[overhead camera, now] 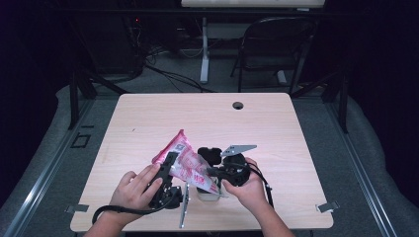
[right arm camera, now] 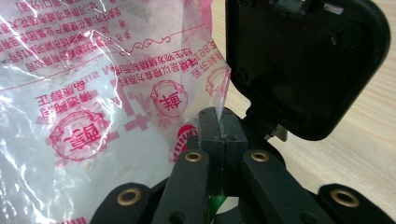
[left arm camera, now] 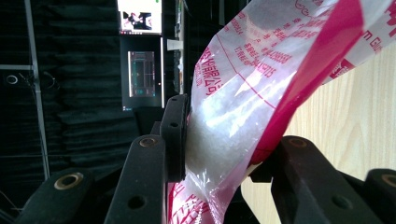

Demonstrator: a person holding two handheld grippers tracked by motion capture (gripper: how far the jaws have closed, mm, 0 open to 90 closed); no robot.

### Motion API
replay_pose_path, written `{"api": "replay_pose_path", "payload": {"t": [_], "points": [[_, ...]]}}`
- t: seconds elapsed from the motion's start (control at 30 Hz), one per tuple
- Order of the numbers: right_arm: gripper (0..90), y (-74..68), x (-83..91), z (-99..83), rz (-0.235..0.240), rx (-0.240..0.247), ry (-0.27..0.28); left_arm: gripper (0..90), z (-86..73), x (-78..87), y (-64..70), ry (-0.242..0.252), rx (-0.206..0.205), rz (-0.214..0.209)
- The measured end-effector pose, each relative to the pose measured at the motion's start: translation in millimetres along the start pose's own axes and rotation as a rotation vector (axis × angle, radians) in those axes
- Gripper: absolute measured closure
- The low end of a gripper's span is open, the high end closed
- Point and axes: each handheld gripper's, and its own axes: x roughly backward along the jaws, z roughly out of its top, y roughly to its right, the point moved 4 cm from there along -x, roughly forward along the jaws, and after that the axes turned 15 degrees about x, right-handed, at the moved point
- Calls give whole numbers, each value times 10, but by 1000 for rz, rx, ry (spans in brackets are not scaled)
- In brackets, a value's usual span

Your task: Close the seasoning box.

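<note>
Both hands sit at the near edge of the worktop, each holding a gripper to a clear plastic bag printed in pink and red. On the left gripper the jaws are clamped across the bag's bulging, white-grained body. Those of the right gripper are pressed together on a thin edge of its film, with the bag held tilted above the worktop between them.

We see a pale wooden bench with a cable hole, and a dark chair behind it.
</note>
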Motion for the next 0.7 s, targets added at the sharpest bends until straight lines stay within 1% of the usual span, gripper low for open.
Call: {"api": "replay_pose_path", "payload": {"t": [0.17,0.23,0.33,0.5,0.7], "points": [[900,6,4,0,-1,-1,1,661,-1,-1,1,0,2,-1],[900,8,5,0,-1,-2,0,661,2,-1,-8,1,-4,5],[900,8,7,0,-3,0,0,661,2,0,-5,-4,1,-4],[900,13,26,3,-8,3,-4,662,15,-1,-11,3,3,0],[900,46,80,5,-14,-9,11,662,26,-1,-12,6,7,-3]]}}
